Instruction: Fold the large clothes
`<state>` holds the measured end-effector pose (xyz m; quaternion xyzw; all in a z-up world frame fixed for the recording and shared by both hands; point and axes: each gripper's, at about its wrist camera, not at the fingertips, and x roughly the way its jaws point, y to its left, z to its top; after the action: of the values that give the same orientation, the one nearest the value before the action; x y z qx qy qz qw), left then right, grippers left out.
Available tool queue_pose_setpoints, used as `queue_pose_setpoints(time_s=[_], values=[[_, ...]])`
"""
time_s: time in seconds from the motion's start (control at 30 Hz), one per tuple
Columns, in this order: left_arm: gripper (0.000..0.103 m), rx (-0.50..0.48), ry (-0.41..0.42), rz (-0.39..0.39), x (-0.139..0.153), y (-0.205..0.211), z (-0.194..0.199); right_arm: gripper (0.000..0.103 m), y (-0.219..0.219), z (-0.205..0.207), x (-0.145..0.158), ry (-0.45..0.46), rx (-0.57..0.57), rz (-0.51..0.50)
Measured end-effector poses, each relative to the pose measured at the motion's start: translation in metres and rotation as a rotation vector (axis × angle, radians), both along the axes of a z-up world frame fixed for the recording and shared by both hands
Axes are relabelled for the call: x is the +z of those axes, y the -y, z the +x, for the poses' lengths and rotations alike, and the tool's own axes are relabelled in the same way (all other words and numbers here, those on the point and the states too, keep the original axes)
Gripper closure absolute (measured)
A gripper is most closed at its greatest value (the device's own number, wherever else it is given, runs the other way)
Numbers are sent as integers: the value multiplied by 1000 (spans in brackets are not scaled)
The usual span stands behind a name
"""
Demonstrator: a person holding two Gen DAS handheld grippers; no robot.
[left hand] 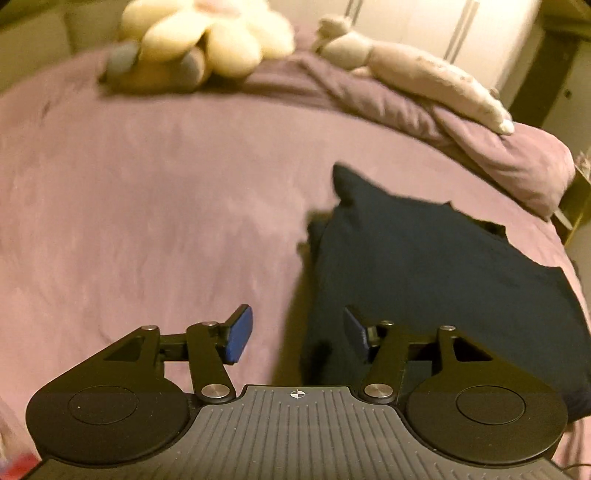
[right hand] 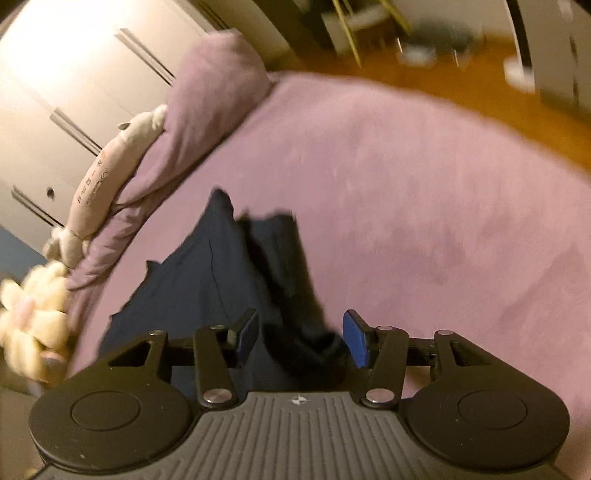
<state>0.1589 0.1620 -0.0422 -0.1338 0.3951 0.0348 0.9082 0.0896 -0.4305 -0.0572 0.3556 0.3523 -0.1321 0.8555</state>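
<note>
Both grippers spread wide, nothing pinched. Left gripper (left hand: pixel 297 334) hovers over the purple bed cover (left hand: pixel 147 206); the dark navy garment (left hand: pixel 424 280) lies on the cover just right of its centreline, near edge passing under the right-hand finger, left-hand pad over bare cover. In the right wrist view the right gripper (right hand: pixel 300 339) sits above the garment (right hand: pixel 207 280): a bunched dark fold lies between the pads, most of the cloth off to the left. Garment is crumpled, not flat; long axis runs away from both cameras, tapering to a peaked corner at the far end. Touching cloth or not: cannot tell. Frames motion-blurred. Plush toys (left hand: pixel 207 33) at the far side of the bed
</note>
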Motion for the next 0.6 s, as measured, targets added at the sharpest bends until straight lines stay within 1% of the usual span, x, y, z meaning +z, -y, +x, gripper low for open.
queue_pose_setpoints(time_s=[0.03, 0.07, 0.1, 0.17, 0.2, 0.23, 0.3, 0.33, 0.37, 0.4, 0.43, 0.47, 0.5, 0.53, 0.6], values=[[38, -16, 20, 10, 2, 7, 6, 55, -11, 7, 8, 29, 34, -66], [37, -29, 34, 13, 1, 16, 11, 64, -23, 17, 13, 48, 81, -116], [37, -45, 44, 10, 2, 30, 21, 67, -40, 32, 17, 71, 151, -163], [37, -85, 70, 4, 0, 60, 38, 74, -74, 61, 19, 118, 301, -222], [36, -103, 84, 6, -2, 77, 49, 74, -94, 80, 17, 132, 385, -254], [33, -130, 90, 6, -5, 96, 64, 75, -116, 103, 12, 133, 475, -282], [34, -134, 77, 12, -14, 128, 93, 77, -147, 140, -2, 123, 573, -339], [34, -143, 77, 23, -20, 142, 108, 80, -162, 160, -13, 106, 604, -389], [34, -154, 81, 59, -27, 156, 122, 81, -175, 181, -24, 77, 621, -439], [36, -138, 82, 115, -35, 166, 134, 82, -184, 198, -34, 63, 633, -452], [35, -116, 97, 175, -42, 176, 146, 84, -188, 212, -43, 48, 625, -451], [33, -106, 112, 220, -50, 180, 154, 84, -193, 224, -50, 35, 613, -451], [32, -79, 120, 266, -59, 181, 164, 83, -195, 234, -55, 43, 607, -448], [30, -52, 128, 286, -66, 178, 167, 83, -199, 237, -61, 52, 601, -454], [25, 7, 150, 293, -78, 164, 174, 83, -206, 251, -73, 66, 597, -469]])
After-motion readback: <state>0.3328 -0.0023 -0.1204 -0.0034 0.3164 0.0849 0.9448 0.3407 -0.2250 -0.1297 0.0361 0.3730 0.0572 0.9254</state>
